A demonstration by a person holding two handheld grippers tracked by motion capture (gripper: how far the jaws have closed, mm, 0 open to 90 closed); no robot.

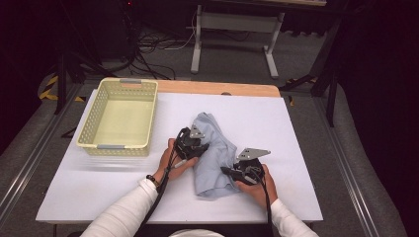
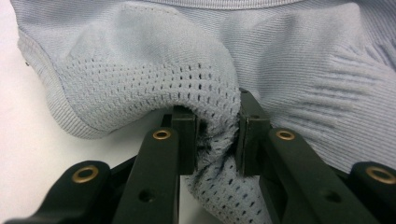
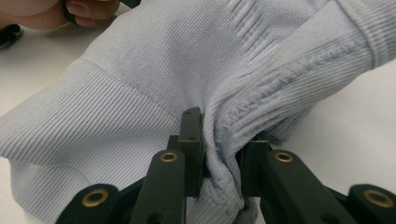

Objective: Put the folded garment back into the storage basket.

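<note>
A pale blue-grey garment lies crumpled on the white table top, between my two hands. My left gripper is at its left edge, shut on a bunched fold of the garment's perforated mesh part; the left gripper view has that fold pinched between the black pads. My right gripper holds the garment's lower right side. In the right gripper view its jaws are shut on a ribbed, seamed fold of the garment, squeezed between the pads.
A pale yellow perforated basket stands empty at the table's far left. A wooden strip runs along the table's far edge. Beyond it are grey floor, cables and a white metal frame.
</note>
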